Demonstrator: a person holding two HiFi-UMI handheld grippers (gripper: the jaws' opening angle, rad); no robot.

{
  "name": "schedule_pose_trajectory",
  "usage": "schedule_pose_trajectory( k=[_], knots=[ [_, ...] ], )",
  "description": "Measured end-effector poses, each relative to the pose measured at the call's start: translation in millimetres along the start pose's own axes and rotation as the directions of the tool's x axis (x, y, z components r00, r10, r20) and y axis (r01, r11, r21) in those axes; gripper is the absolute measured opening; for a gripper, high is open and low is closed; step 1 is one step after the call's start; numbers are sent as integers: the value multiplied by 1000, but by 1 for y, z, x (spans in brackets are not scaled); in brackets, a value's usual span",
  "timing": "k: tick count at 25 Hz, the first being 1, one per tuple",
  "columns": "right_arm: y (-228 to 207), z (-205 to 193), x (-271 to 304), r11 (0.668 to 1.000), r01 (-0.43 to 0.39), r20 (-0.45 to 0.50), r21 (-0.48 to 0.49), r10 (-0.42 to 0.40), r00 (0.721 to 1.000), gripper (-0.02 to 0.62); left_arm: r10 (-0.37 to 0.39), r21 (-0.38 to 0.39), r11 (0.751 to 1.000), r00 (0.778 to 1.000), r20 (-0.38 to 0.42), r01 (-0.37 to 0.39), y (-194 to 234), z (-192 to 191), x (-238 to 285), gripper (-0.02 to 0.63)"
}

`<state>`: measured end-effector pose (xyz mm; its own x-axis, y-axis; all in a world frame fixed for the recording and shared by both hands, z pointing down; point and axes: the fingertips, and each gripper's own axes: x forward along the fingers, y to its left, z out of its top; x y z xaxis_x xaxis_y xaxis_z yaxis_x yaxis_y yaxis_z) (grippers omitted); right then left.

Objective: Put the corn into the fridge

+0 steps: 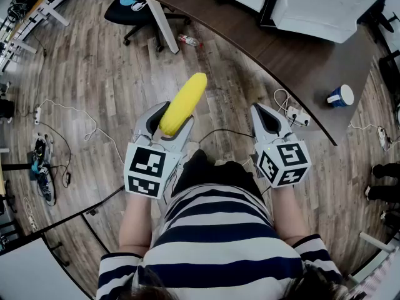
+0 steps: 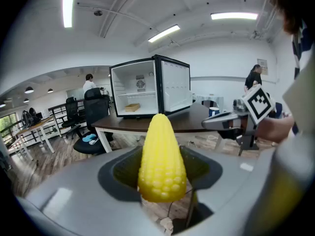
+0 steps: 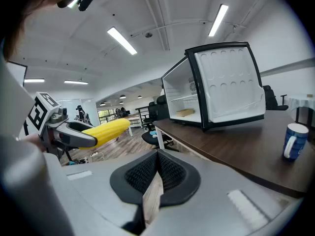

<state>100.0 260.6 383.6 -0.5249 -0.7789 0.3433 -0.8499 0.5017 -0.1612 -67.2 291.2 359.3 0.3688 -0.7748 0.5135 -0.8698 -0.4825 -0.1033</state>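
A yellow corn cob point(image 1: 183, 104) sticks forward out of my left gripper point(image 1: 171, 121), which is shut on its thick end above the wooden floor. In the left gripper view the corn point(image 2: 161, 161) points toward a small black fridge point(image 2: 150, 87) on a dark table, its door swung open to the right and a small box point(image 2: 132, 107) on its shelf. My right gripper point(image 1: 267, 116) is level with the left one, shut with nothing in it. The right gripper view shows its pads point(image 3: 147, 173) pressed together and the fridge point(image 3: 211, 90) ahead to the right.
The curved dark table point(image 1: 294, 61) lies ahead, with a blue mug point(image 1: 340, 95) near its right edge. A bottle point(image 1: 189, 40), a power strip point(image 1: 297, 114) with cables and an office chair point(image 1: 134, 5) are on the floor. Other people stand in the distance.
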Motion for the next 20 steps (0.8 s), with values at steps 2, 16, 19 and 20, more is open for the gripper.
schedule_pose_trajectory(
  k=[2,16,19,20],
  knots=[
    [1,1,1,1000,1,0,-5,-1,1000,-8,-1,-2,1000,1000,1,1,2,0,0,0],
    [3,2,10,999,-34,15,42,34,999,-8,36,-13,999,999,-3,-36,13,-1,-5,0],
    [8,-1,15,998,-44,5,44,44,999,-8,48,-25,999,999,-6,-48,18,-6,-9,0],
    [11,-1,18,998,-47,2,44,47,999,-8,50,-28,998,999,-8,-51,22,-8,-9,0]
  ],
)
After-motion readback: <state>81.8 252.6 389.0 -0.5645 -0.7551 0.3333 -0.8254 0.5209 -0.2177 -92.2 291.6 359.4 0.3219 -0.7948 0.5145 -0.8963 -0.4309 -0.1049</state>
